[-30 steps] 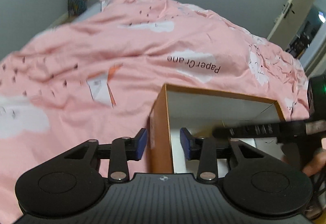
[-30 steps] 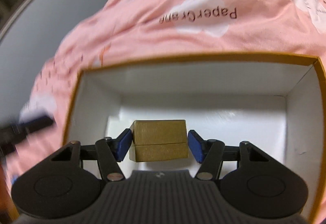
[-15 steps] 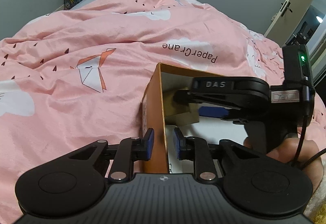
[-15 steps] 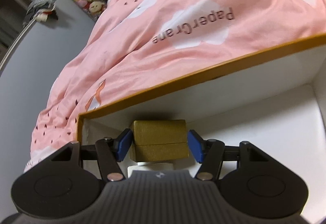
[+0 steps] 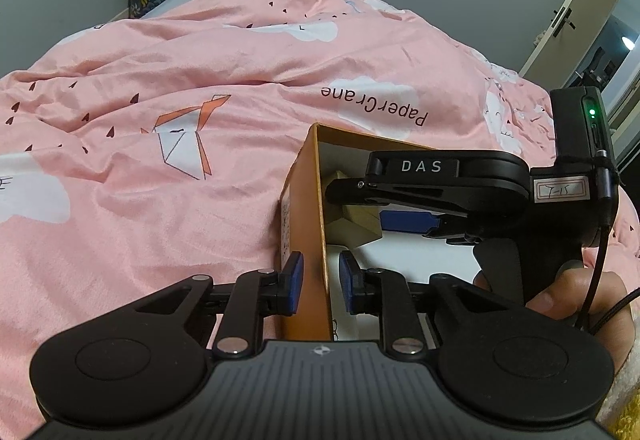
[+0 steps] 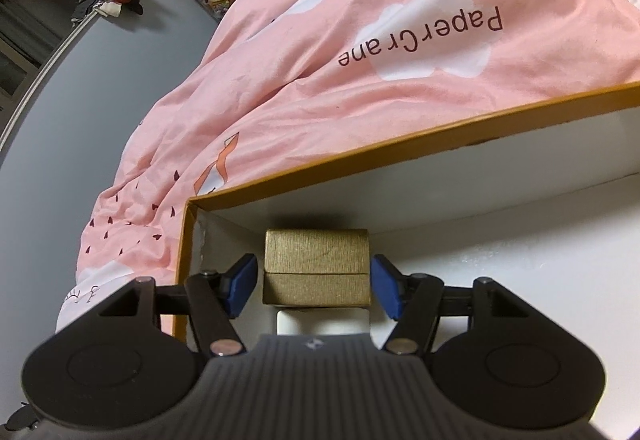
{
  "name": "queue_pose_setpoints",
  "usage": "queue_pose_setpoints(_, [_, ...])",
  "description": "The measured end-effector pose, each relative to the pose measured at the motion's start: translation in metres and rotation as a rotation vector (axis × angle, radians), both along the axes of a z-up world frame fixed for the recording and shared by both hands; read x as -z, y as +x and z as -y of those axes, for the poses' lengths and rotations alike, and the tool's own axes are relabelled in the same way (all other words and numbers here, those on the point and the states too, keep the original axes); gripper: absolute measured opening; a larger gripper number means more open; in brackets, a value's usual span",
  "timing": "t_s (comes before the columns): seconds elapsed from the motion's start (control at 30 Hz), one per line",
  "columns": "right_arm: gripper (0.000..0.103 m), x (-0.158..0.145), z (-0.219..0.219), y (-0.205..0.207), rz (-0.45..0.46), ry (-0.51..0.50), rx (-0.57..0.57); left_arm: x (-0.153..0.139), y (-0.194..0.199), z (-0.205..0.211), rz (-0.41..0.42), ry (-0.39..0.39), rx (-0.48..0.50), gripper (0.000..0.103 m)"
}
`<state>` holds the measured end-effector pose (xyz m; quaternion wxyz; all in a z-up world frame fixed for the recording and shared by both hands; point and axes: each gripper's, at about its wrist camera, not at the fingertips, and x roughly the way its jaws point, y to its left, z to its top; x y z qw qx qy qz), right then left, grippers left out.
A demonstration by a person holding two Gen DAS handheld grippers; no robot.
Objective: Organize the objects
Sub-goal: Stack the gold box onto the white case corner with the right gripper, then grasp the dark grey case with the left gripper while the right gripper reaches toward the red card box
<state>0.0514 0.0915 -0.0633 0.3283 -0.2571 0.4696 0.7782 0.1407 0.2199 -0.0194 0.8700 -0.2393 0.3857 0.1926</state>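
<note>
From the left wrist view, an orange box with a white inside sits on a bed under a pink duvet printed with clouds and paper cranes. The left gripper straddles the box's near side wall, one blue pad outside and one inside; small gaps show on both sides of the wall, so the jaws stand narrowly apart rather than clamped. Inside the box, the right gripper reaches in from the right with a small gold box at its pads. A hand holds its grip.

From the right wrist view, the gold box lies in the orange box's far left corner, against the far wall (its lid seam runs level, long axis across the picture). The right gripper has just been opening: its pads flank the gold box with slim gaps either side. A white item shows just below it.
</note>
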Motion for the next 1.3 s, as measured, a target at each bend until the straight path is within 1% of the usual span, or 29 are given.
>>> queue_pose_setpoints(0.27, [0.064,-0.001,0.001,-0.001,-0.024,-0.021,-0.01,-0.001,-0.002,0.0,-0.003,-0.001,-0.014,0.025])
queue_pose_setpoints(0.33, [0.06,0.002,0.0,-0.003,-0.021,-0.032,-0.011,-0.001,-0.002,0.0,-0.003,-0.001,-0.014,0.026])
queue_pose_setpoints(0.37, [0.05,0.004,0.0,-0.004,-0.019,-0.039,-0.013,-0.001,-0.002,0.0,-0.003,-0.001,-0.015,0.026])
queue_pose_setpoints(0.47, [0.04,0.005,0.002,-0.007,0.012,-0.018,-0.01,0.0,-0.002,0.0,-0.005,0.0,-0.017,0.025])
queue_pose_setpoints(0.57, [0.036,0.004,0.002,-0.005,0.015,-0.015,-0.02,-0.003,-0.004,0.001,-0.009,0.012,-0.025,0.026])
queue_pose_setpoints(0.67, [0.036,-0.003,0.005,0.006,0.002,-0.015,-0.019,-0.013,-0.009,0.008,0.001,0.047,-0.036,0.026])
queue_pose_setpoints(0.77, [0.037,-0.023,0.021,0.024,-0.009,0.043,-0.046,-0.029,-0.019,0.021,0.031,0.103,-0.042,0.026])
queue_pose_setpoints(0.9, [0.037,-0.053,0.062,0.058,-0.045,0.175,-0.102,-0.057,-0.039,0.056,0.123,0.2,0.007,0.026])
queue_pose_setpoints(0.97, [0.037,-0.066,0.09,0.08,-0.038,0.276,-0.111,-0.066,-0.049,0.077,0.155,0.224,0.034,0.026])
queue_pose_setpoints(1.03, [0.037,-0.074,0.118,0.103,-0.009,0.359,-0.1,-0.071,-0.057,0.098,0.175,0.231,0.056,0.026])
queue_pose_setpoints(1.07, [0.041,-0.076,0.128,0.114,-0.001,0.384,-0.096,-0.071,-0.061,0.108,0.177,0.232,0.069,0.026])
queue_pose_setpoints(1.1, [0.043,-0.076,0.138,0.125,0.005,0.394,-0.095,-0.069,-0.064,0.119,0.176,0.23,0.089,0.026])
queue_pose_setpoints(1.17, [0.043,-0.074,0.157,0.146,0.038,0.389,-0.078,-0.062,-0.066,0.135,0.157,0.22,0.118,0.026])
queue_pose_setpoints(1.23, [0.043,-0.07,0.172,0.168,0.058,0.366,-0.04,-0.052,-0.07,0.15,0.138,0.21,0.136,0.026])
queue_pose_setpoints(1.3, [0.043,-0.065,0.189,0.19,0.066,0.335,-0.004,-0.043,-0.073,0.165,0.12,0.191,0.178,0.026])
